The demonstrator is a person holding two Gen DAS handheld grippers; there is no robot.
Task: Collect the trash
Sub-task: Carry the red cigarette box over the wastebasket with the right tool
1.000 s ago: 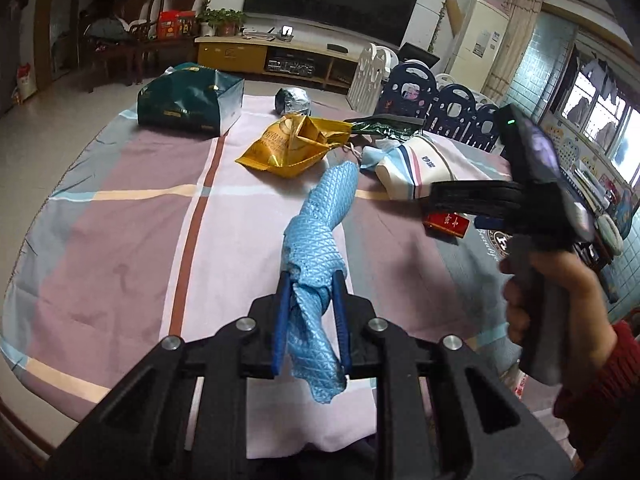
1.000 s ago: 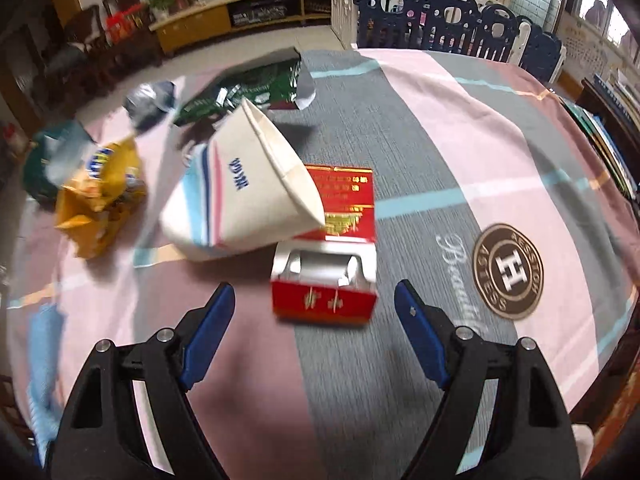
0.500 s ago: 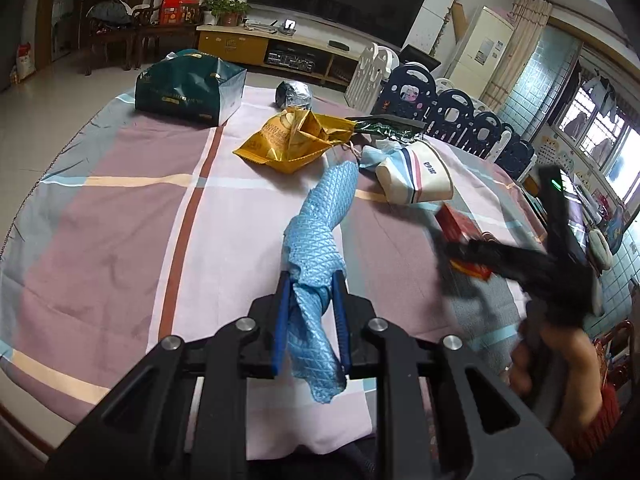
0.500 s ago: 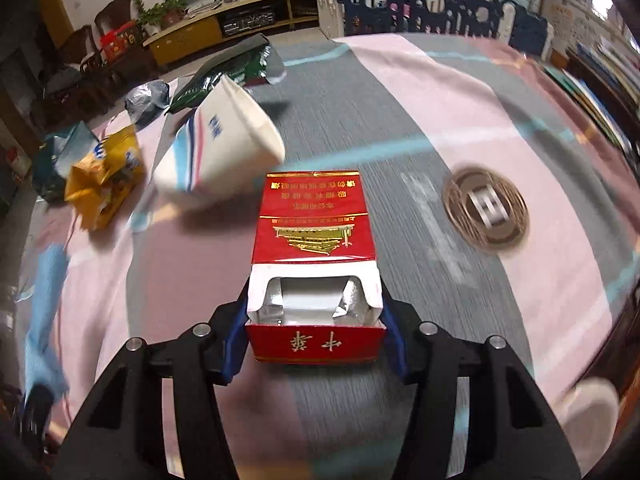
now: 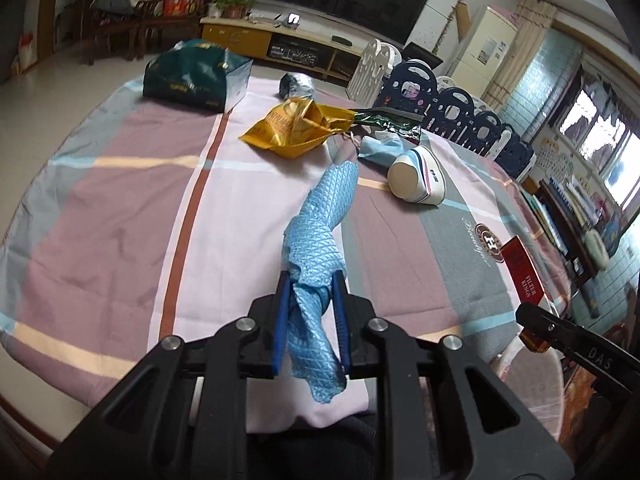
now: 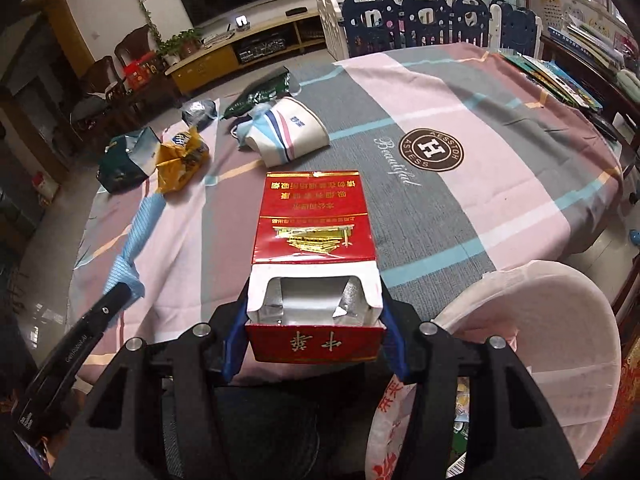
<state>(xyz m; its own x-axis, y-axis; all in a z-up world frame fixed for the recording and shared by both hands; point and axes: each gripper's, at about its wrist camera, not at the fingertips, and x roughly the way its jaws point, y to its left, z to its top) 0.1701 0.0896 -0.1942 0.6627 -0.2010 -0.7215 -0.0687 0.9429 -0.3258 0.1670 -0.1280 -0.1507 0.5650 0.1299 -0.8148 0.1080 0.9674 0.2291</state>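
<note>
My right gripper (image 6: 314, 334) is shut on an open red cigarette pack (image 6: 314, 220), held off the table over its near edge. The same red pack (image 5: 522, 270) shows at the right of the left wrist view. My left gripper (image 5: 311, 312) is shut on a twisted light-blue cloth (image 5: 320, 232), which stretches forward over the tablecloth. On the table lie a yellow snack bag (image 5: 296, 130), a white paper cup (image 5: 418, 178) on its side, a blue face mask (image 5: 380, 148), a dark green wrapper (image 5: 386, 120), a silver foil ball (image 5: 296, 85) and a green box (image 5: 196, 76).
A white bin lined with a bag (image 6: 532, 332) stands at the table's near right edge, just right of the held pack. The round table carries a striped tablecloth (image 6: 500, 152). Blue and white play fence panels (image 6: 416, 16) stand behind it; books (image 6: 560, 76) lie far right.
The right gripper closed on the red cigarette pack, lifted it off the table and drew it back toward the near edge by the white bin. The left gripper kept hold of the blue cloth.
</note>
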